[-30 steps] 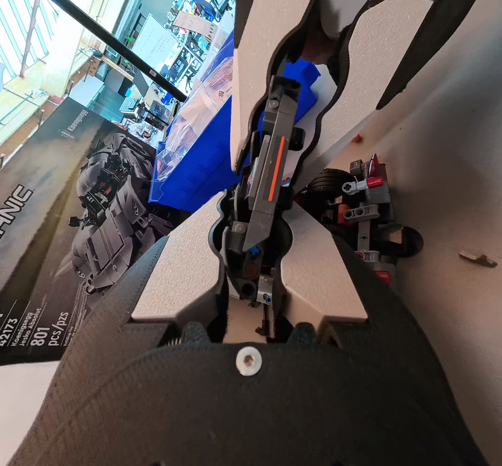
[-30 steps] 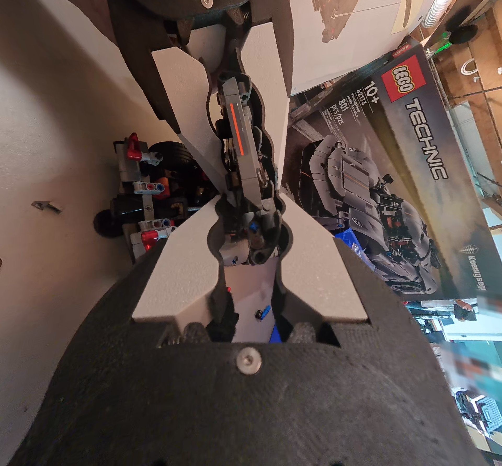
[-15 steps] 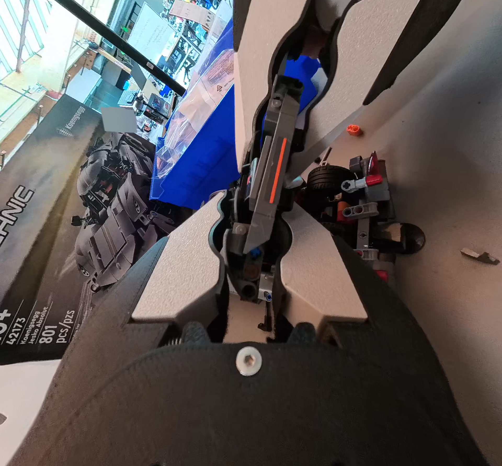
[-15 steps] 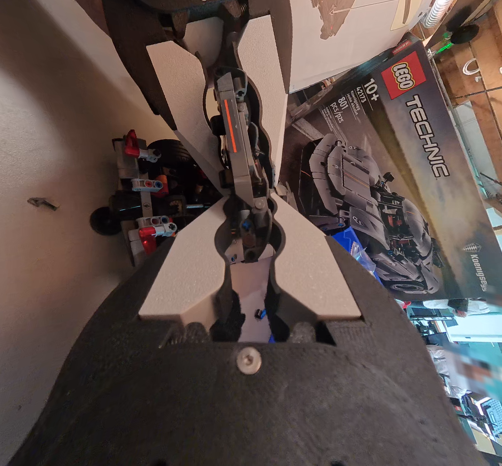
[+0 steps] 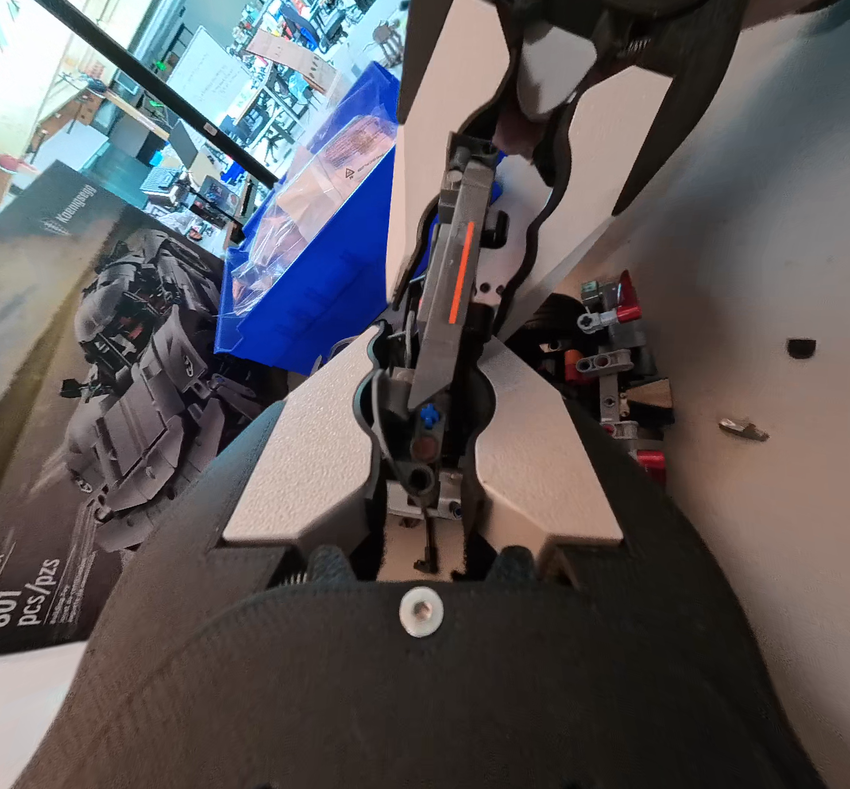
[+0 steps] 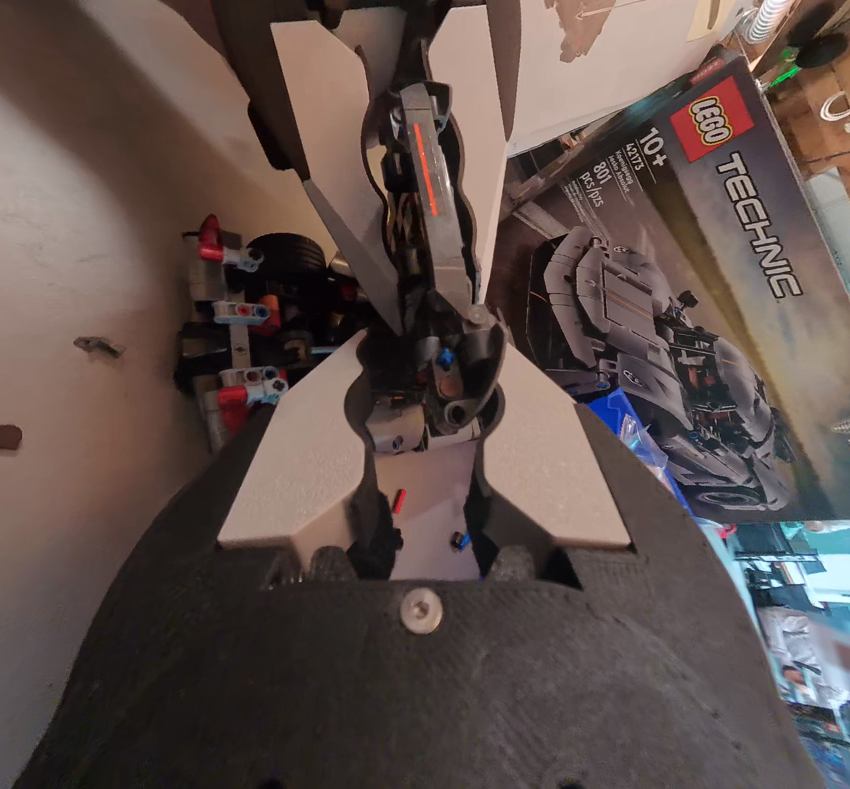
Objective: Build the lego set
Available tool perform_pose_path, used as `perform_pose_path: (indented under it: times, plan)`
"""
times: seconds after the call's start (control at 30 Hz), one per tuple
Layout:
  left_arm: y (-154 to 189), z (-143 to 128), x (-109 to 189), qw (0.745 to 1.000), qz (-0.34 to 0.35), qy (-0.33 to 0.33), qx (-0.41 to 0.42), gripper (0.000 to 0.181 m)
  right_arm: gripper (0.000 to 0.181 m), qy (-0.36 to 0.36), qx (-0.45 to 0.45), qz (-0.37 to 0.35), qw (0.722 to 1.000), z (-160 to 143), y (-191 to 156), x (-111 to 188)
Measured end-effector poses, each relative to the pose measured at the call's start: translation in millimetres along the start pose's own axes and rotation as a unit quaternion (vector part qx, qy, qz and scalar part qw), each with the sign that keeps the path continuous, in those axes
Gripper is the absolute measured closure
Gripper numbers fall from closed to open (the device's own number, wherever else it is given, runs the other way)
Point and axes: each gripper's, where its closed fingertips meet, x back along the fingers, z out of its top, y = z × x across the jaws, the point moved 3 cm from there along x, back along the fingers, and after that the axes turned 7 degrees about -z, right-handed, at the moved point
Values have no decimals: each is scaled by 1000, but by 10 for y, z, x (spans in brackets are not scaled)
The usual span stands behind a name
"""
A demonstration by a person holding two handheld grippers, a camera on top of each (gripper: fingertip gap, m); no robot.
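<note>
So that neither end can twist as I press it together, my left gripper (image 5: pixel 430 355) and right gripper (image 6: pixel 430 337) both clamp the long grey orange-striped lego sub-assembly (image 5: pixel 453 279), lifted above the half-built black-wheeled chassis (image 6: pixel 257 307) on the white table (image 5: pixel 777 261).

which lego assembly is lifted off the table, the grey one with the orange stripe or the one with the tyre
The grey orange-striped assembly: both tools grip it from opposite ends. The tyre assembly sits on the table, untouched.

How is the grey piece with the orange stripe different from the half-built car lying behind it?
The striped grey piece is held up off the table between both hand-held grippers; the half-built car lies untouched on the table. The piece is a slim, smooth panel; the car is bulkier, with bare beams, red parts and a tyre. Both are unfinished.
</note>
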Motion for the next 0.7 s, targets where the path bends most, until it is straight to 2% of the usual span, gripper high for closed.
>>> perform_pose_path:
  times: [0.37, 0.7]
  plan:
    - [-7, 17, -2, 1000, -8, 7, 16, 151, 151, 21, -46, 14, 999, 26, 7, -23]
    - [-31, 21, -20, 1000, 20, -8, 11, 153, 154, 21, -57, 18, 998, 0, 46, -34]
